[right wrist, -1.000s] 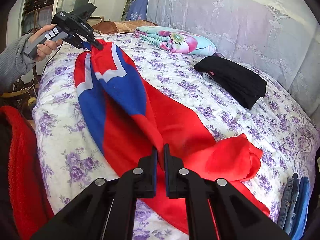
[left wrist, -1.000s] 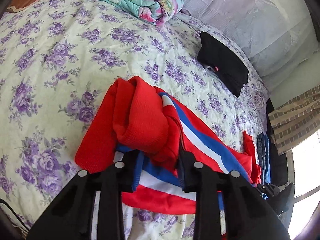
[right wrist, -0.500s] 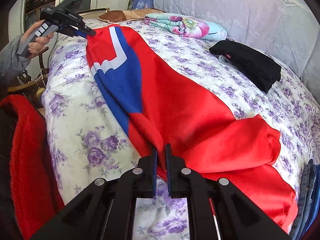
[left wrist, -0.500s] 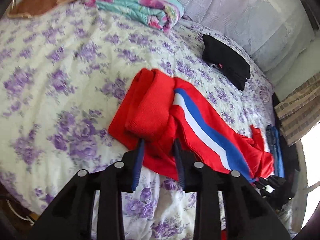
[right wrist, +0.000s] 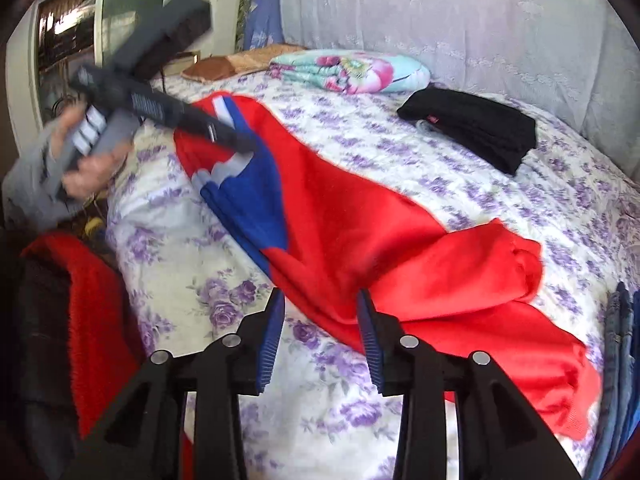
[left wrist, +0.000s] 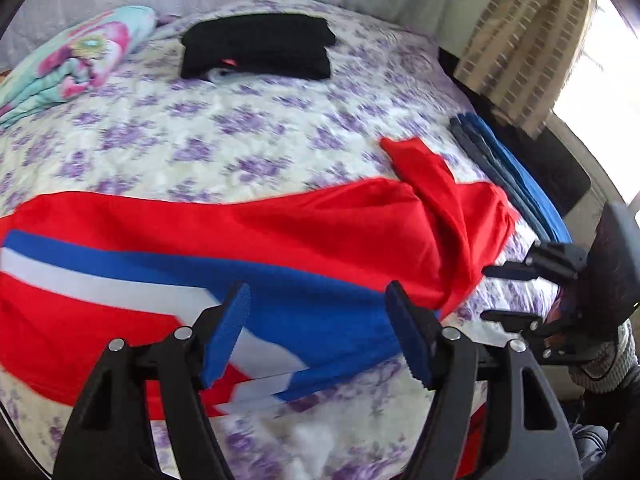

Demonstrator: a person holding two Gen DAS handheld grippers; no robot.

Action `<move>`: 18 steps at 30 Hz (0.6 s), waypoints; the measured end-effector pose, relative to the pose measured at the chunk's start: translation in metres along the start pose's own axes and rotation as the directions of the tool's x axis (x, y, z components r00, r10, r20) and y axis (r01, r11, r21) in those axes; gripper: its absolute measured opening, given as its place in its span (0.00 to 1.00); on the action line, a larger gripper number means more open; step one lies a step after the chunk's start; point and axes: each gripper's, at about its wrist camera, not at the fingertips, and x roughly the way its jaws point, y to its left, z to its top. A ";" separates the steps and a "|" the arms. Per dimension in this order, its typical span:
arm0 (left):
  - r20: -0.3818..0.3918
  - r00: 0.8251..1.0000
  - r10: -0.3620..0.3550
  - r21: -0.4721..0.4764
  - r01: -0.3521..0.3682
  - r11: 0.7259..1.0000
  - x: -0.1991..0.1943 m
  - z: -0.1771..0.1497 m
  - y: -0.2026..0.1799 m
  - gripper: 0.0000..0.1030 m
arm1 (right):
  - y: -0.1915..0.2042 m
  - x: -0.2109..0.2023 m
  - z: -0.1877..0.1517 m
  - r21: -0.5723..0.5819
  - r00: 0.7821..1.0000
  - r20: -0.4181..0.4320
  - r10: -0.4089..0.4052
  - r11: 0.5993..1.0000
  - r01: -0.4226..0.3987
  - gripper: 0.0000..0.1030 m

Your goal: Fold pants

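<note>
The red pants (left wrist: 280,232) with a blue and white side stripe lie stretched out across the floral bedspread (left wrist: 200,140); they also show in the right wrist view (right wrist: 360,232). My left gripper (left wrist: 318,300) is open and empty just above the striped part. My right gripper (right wrist: 320,300) is open and empty over the pants' near edge. The right gripper also shows at the right of the left wrist view (left wrist: 504,292), and the left gripper shows in the right wrist view (right wrist: 240,148), blurred, at the striped end.
A folded black garment (left wrist: 256,46) and a folded floral blanket (left wrist: 72,60) lie at the far side of the bed. Folded blue jeans (left wrist: 508,176) lie at the bed's edge. A red fuzzy cloth (right wrist: 88,312) hangs beside the bed.
Both grippers have opened and let go of the pants, which now lie flat on the bed. The left gripper has swung to face along the pants.
</note>
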 end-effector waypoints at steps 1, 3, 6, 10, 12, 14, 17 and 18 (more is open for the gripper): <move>-0.029 0.999 -0.021 0.015 0.021 1.000 0.012 -0.003 -0.007 0.66 | -0.005 -0.006 0.003 0.019 1.000 0.011 -0.029 0.999 0.029 0.38; -0.085 0.996 -0.019 0.041 0.023 0.999 0.034 -0.014 -0.018 0.66 | -0.023 -0.012 0.014 0.094 0.993 0.030 -0.115 0.989 0.112 0.39; -0.024 0.999 0.049 0.078 -0.047 0.996 0.038 -0.029 -0.027 0.66 | -0.059 -0.003 0.032 0.263 0.966 0.010 -0.259 0.933 0.248 0.56; 0.005 0.999 0.043 0.048 -0.043 0.998 0.033 -0.034 -0.022 0.67 | -0.087 0.037 0.056 0.368 0.932 -0.038 -0.361 0.862 0.349 0.58; 0.012 0.999 0.051 0.052 -0.052 0.997 0.033 -0.035 -0.024 0.67 | -0.094 0.057 0.063 0.425 0.934 -0.038 -0.355 0.840 0.337 0.61; 0.019 0.998 0.060 0.061 -0.061 0.996 0.033 -0.036 -0.026 0.67 | -0.092 0.079 0.067 0.427 0.925 -0.076 -0.371 0.827 0.367 0.62; 0.030 0.998 0.053 0.068 -0.055 0.996 0.034 -0.036 -0.026 0.67 | -0.090 0.111 0.059 0.345 0.886 -0.202 -0.418 0.816 0.463 0.58; 0.033 0.998 0.048 0.068 -0.050 0.996 0.033 -0.037 -0.025 0.67 | -0.092 0.113 0.054 0.343 0.880 -0.213 -0.424 0.811 0.474 0.46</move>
